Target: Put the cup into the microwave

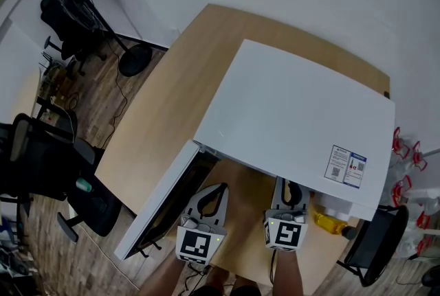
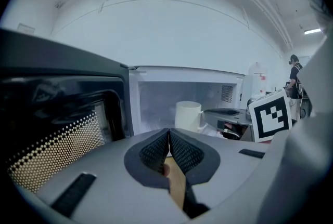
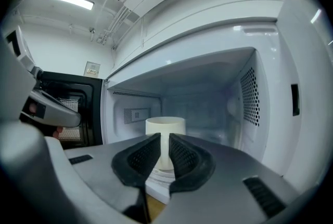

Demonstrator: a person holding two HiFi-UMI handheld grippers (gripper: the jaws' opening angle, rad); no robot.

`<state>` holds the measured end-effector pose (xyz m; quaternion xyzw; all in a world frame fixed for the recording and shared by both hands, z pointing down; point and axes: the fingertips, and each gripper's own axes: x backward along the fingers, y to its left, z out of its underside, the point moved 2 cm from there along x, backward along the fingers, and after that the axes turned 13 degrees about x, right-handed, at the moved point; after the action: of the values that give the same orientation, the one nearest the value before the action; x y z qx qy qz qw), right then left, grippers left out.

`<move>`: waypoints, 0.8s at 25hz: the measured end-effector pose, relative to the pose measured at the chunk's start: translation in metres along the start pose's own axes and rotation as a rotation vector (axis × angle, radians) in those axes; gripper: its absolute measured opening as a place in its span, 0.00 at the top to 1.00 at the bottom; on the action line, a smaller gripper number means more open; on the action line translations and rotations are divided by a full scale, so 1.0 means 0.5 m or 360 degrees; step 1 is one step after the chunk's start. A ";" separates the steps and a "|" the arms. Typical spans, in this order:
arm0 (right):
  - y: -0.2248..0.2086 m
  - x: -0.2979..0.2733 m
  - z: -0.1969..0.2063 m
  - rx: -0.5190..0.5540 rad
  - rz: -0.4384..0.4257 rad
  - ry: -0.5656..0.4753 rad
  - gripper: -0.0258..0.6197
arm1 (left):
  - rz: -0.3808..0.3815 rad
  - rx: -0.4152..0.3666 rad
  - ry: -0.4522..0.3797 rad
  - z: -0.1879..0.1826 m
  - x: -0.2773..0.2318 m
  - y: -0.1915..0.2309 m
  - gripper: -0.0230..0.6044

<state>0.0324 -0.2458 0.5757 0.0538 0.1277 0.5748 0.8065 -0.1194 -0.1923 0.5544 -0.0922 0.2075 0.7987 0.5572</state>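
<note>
Right gripper view shows my right gripper [image 3: 160,141] pinched narrow, with the white of the cup [image 3: 165,125] filling the slit between its pads. I read that as a clench on the handle (the left gripper view puts that handle on the side where this tool reaches in). The cup stands inside the open microwave [image 3: 251,94], about mid-cavity, with the door [image 1: 159,200] standing out to my left. My left gripper [image 2: 169,132] is clamped on nothing, pads meeting, and hovers outside the opening. The cup looks ceramic: stiff, with some weight, glazed and so probably slippery, and apt to chip if knocked against the cavity wall. The handle is the natural hold; the rim wall would be second best. It is upright, long axis vertical, mouth up, handle turned toward the open front and my right side
</note>
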 end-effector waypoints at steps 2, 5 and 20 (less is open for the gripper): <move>0.004 -0.002 0.001 -0.0015 -0.0029 0.0000 0.83 | 0.0001 0.0000 -0.0001 -0.001 0.002 0.000 0.93; 0.009 -0.003 0.001 -0.0037 -0.0067 0.0003 0.62 | 0.0001 -0.0002 -0.0003 -0.002 0.007 -0.001 0.93; 0.009 0.037 -0.040 -0.0007 -0.0079 0.0003 0.59 | 0.0012 -0.0039 -0.0066 -0.039 0.050 -0.020 0.93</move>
<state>0.0286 -0.2279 0.5548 0.0483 0.1286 0.5550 0.8204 -0.1209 -0.1766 0.5251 -0.0816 0.1863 0.8051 0.5572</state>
